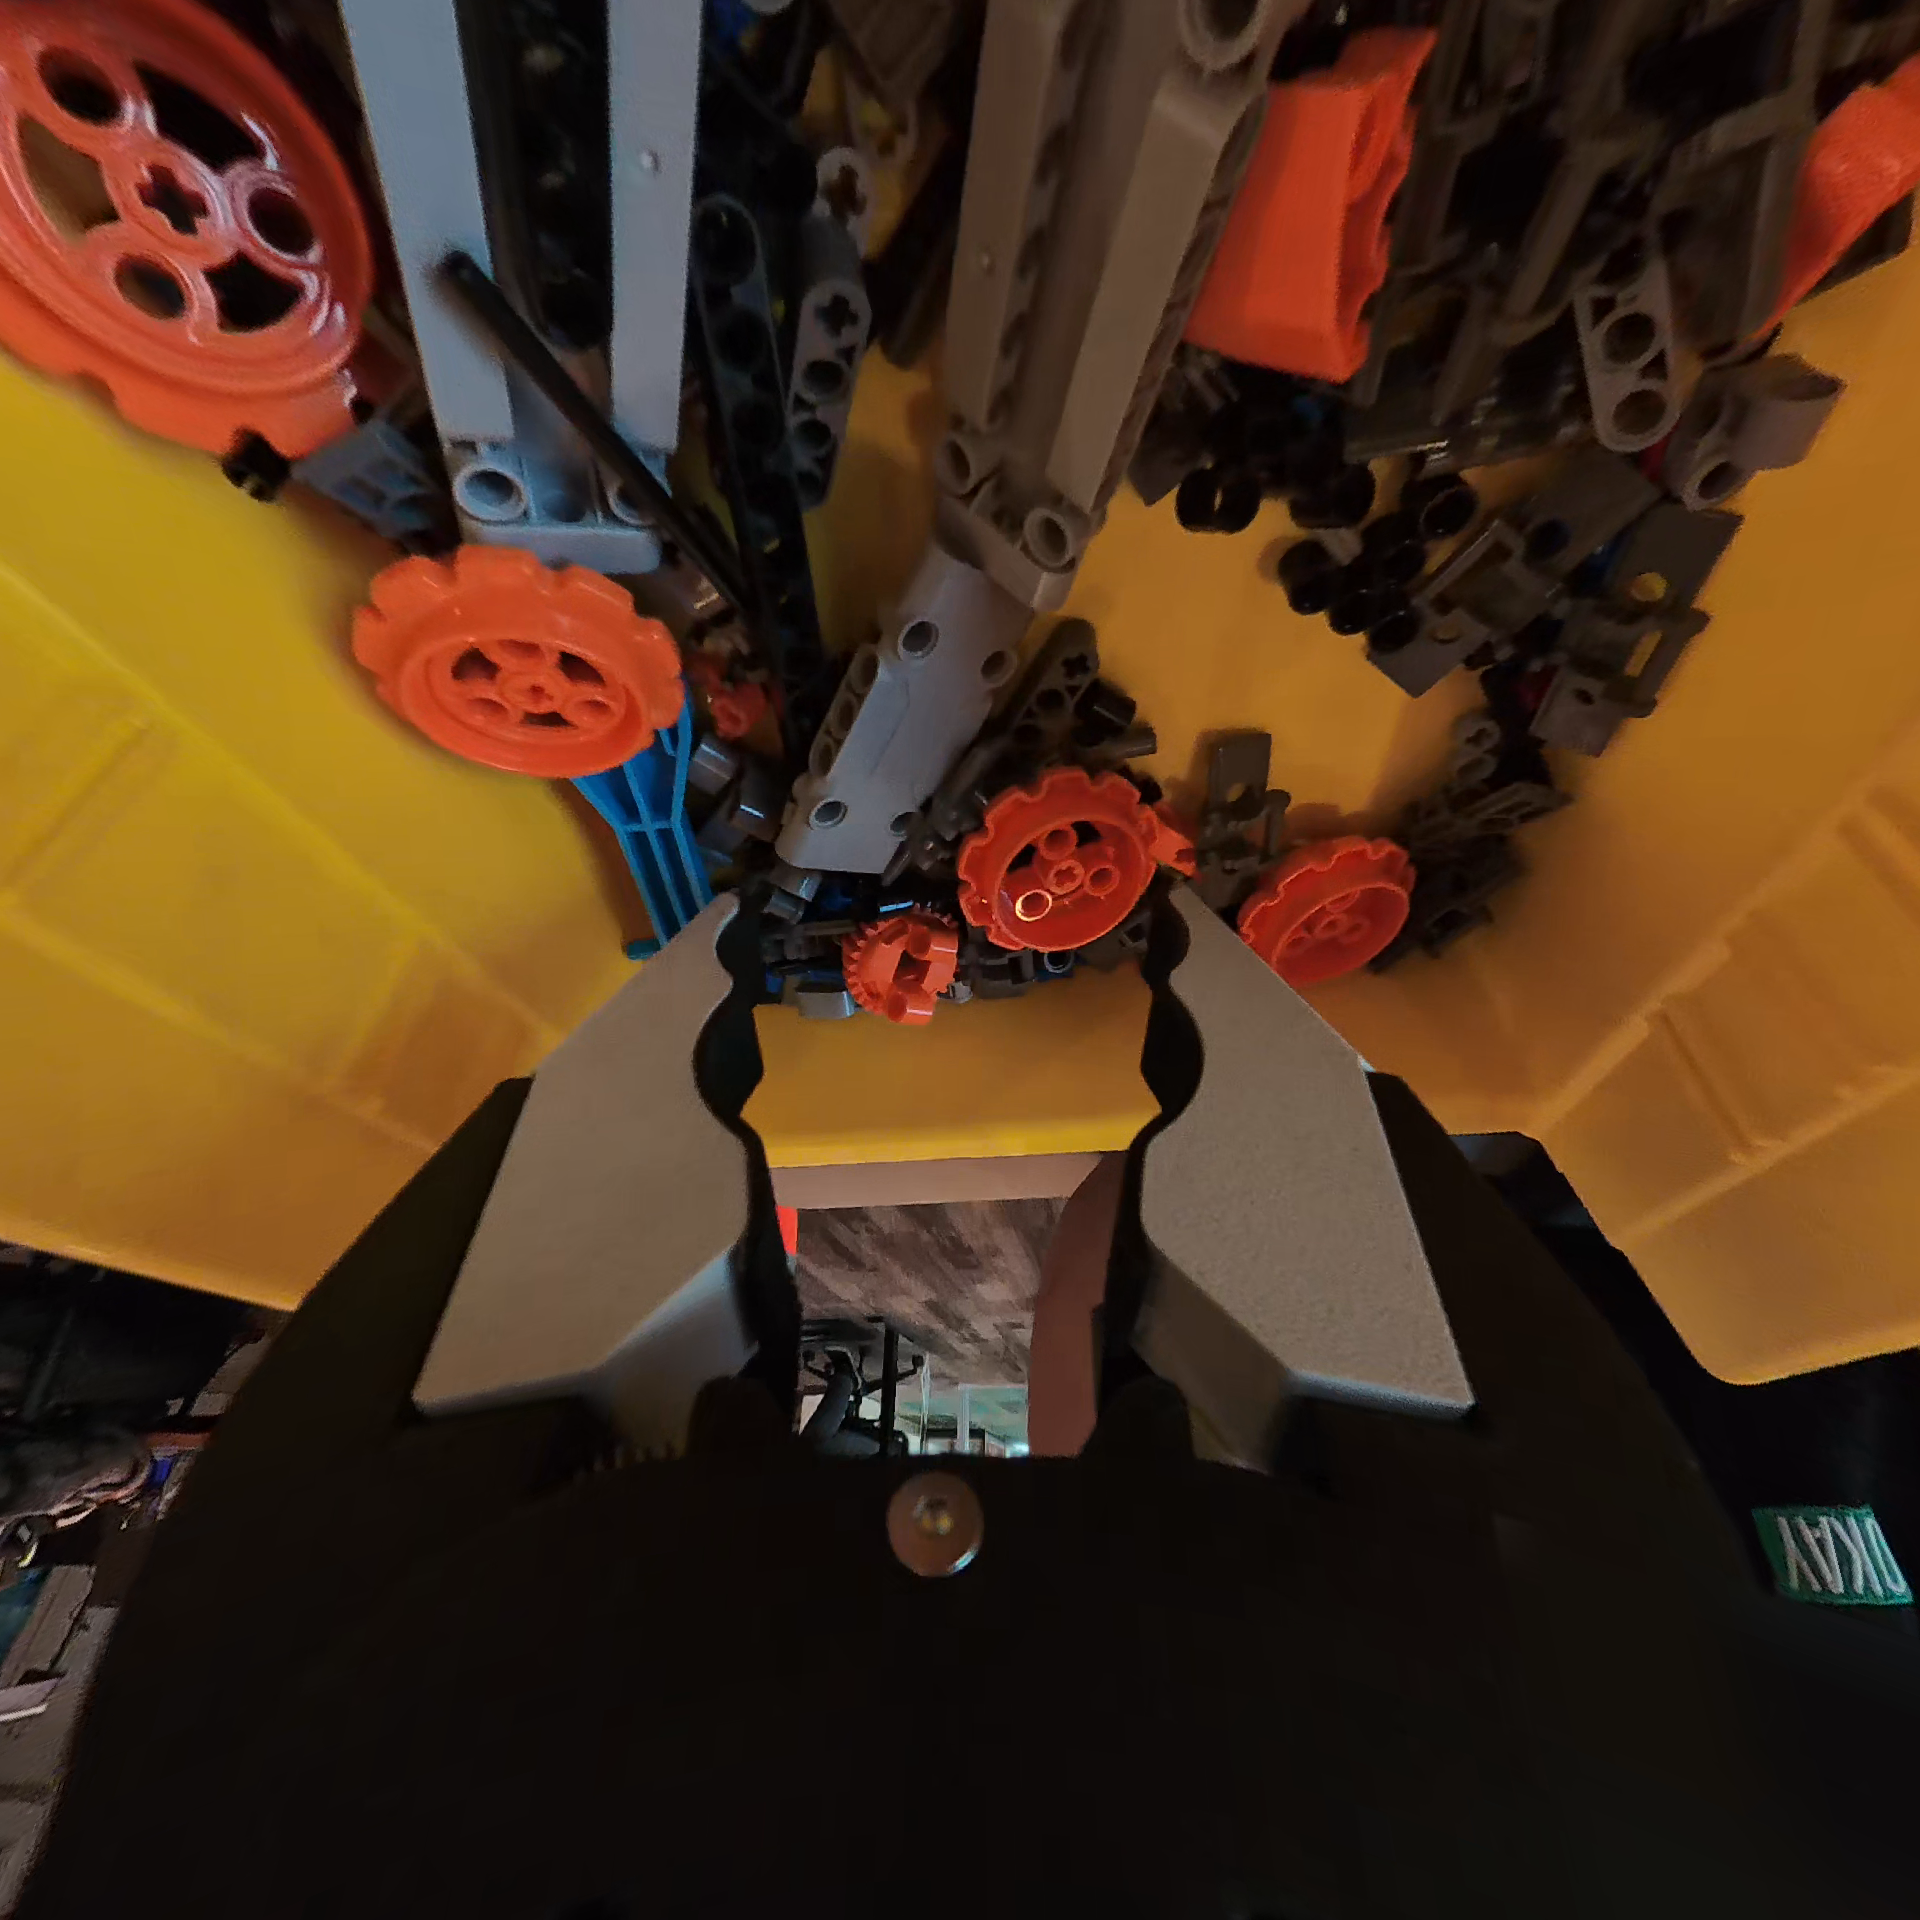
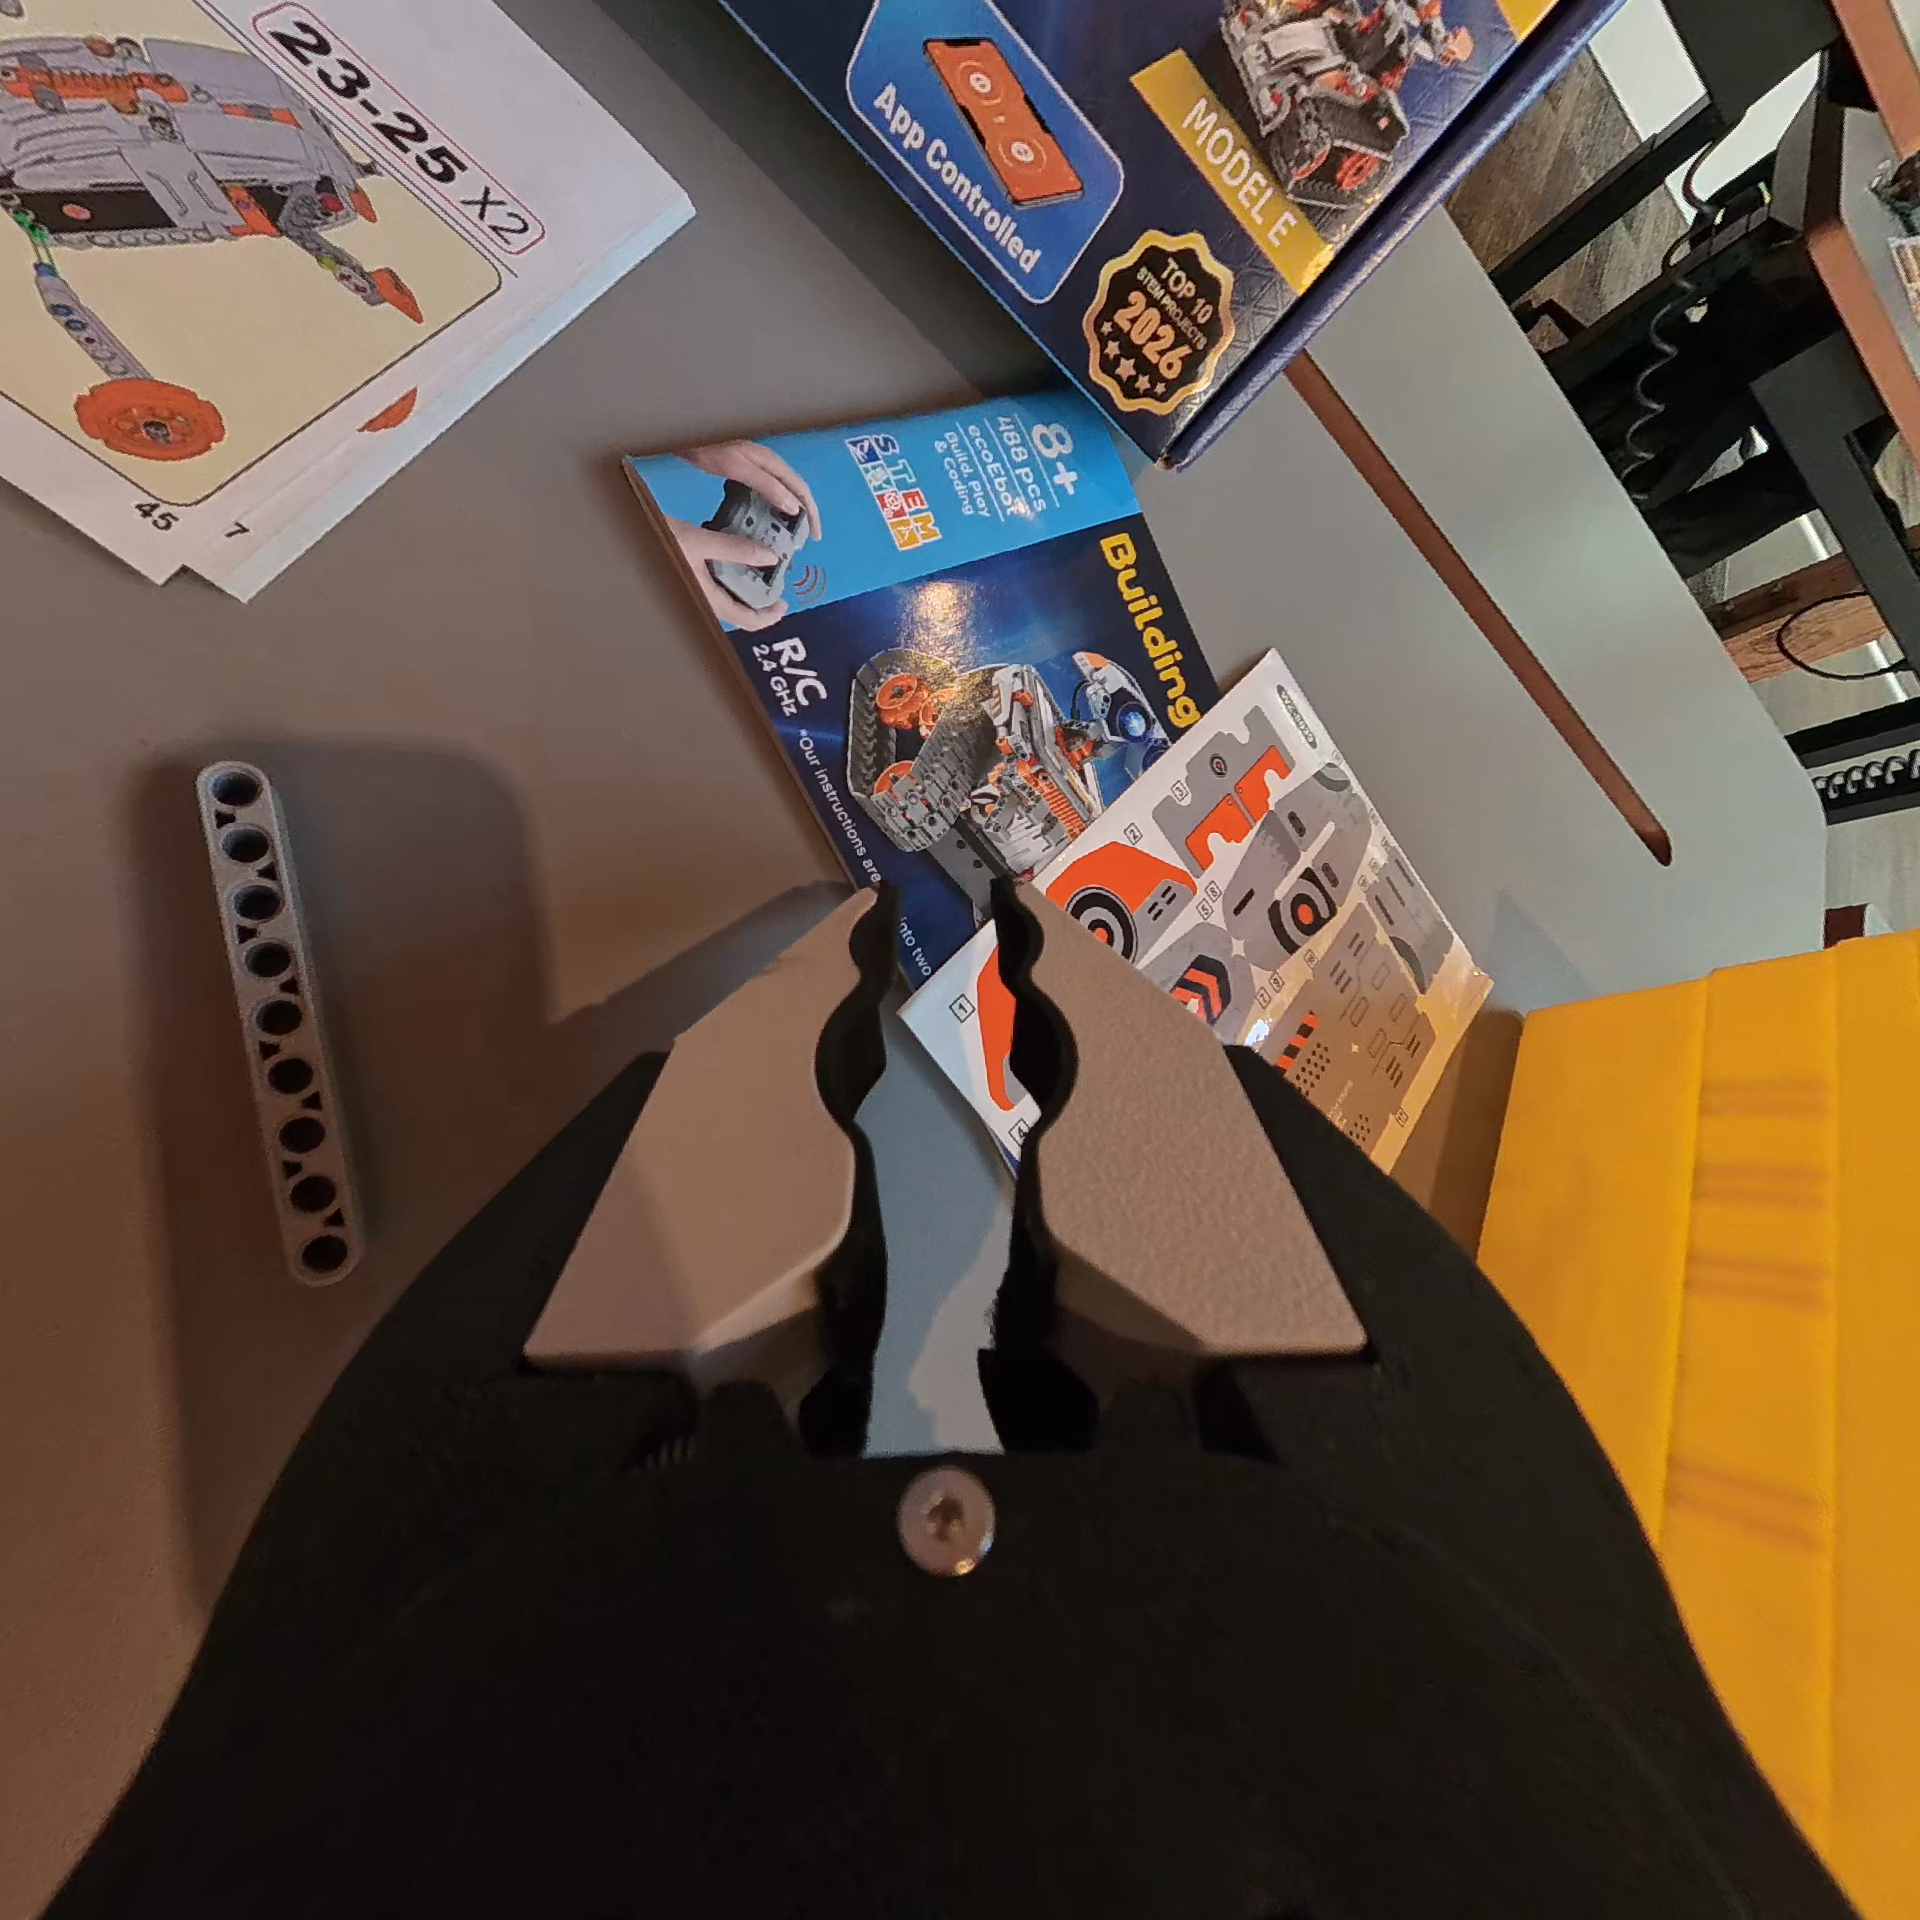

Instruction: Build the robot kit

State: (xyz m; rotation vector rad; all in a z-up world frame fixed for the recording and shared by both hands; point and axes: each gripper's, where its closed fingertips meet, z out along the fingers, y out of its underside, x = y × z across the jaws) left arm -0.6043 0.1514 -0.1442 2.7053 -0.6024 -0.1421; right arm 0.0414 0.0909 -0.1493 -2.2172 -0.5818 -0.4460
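My left gripper (image 1: 951, 904) is open and empty, inside a yellow bin (image 1: 260, 935) full of building-set parts. Its fingertips flank a small orange gear (image 1: 902, 966) and an orange toothed wheel (image 1: 1060, 857), close to them; I cannot tell if they touch. A light grey panel piece (image 1: 894, 727) and a blue part (image 1: 649, 821) lie just beyond. My right gripper (image 2: 943, 894) hovers over a grey table (image 2: 520, 675), fingers only slightly apart and empty. Its tips are above the edge of a blue booklet (image 2: 935, 644) and a sticker sheet (image 2: 1268, 883). A long grey beam with holes (image 2: 275, 1018) lies to its left.
More orange wheels (image 1: 516, 660) (image 1: 1325, 909), a large orange rim (image 1: 156, 208) and long grey beams (image 1: 1049, 312) fill the bin. On the table are open instruction pages (image 2: 260, 260), a dark blue product box (image 2: 1143, 156) and the yellow bin's wall (image 2: 1714, 1351) at the right. Spacing between my two grippers at the tips: around 65 cm. The large orange rim (image 1: 156, 208) lies around 10 cm away from my left fingertips.
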